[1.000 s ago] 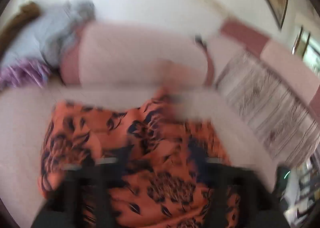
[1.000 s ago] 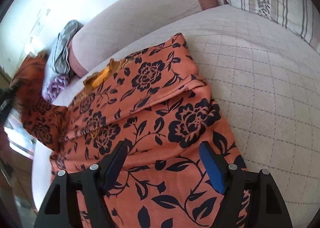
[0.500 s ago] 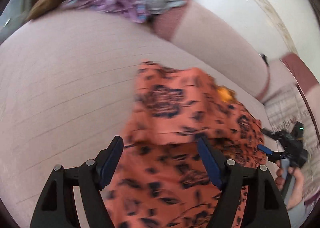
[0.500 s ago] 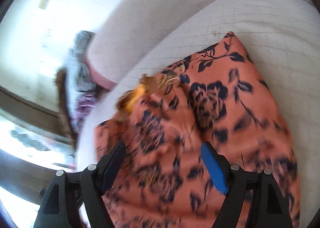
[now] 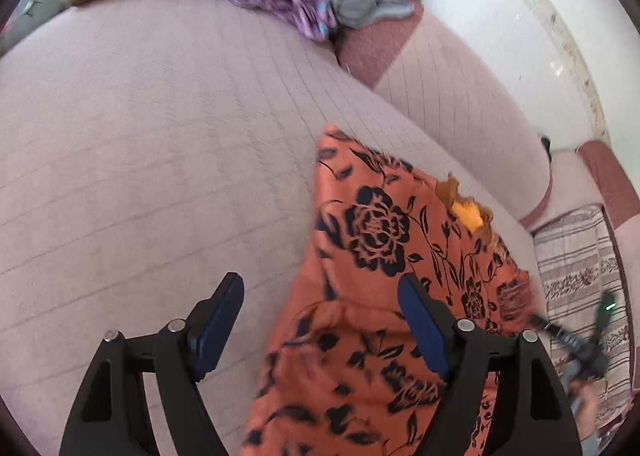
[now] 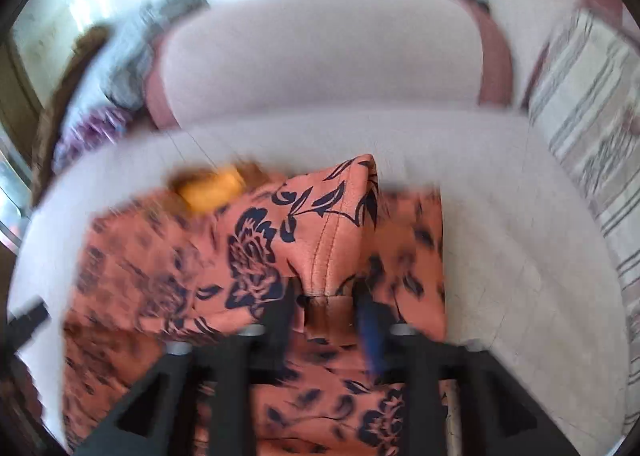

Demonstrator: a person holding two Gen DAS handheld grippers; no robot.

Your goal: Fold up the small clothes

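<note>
Your left tool (image 5: 320,320) hangs released over the sofa (image 5: 160,136), the orange floral garment (image 5: 380,256) at its three o'clock. Your right tool (image 6: 326,304) has just been closing, pinching a seamed fold. The soft, light cloth will sag; grip hems or corners.

Change over the last second. The right gripper (image 6: 328,308), whose jaws stood wide above flat cloth a second ago, has just been closing and now pinches a raised, seamed fold of the orange floral garment (image 6: 336,224) at lower centre of the right wrist view. In that view the garment, earlier spread diagonally across the bed (image 6: 500,256), is now bunched, its yellow inner patch (image 6: 212,190) shifted to centre left. In the left wrist view the left gripper (image 5: 320,320), earlier directly over the garment, now straddles its left edge, one fingertip (image 5: 224,304) over bare bed; its jaws have opened slightly, nothing pressed between them.
</note>
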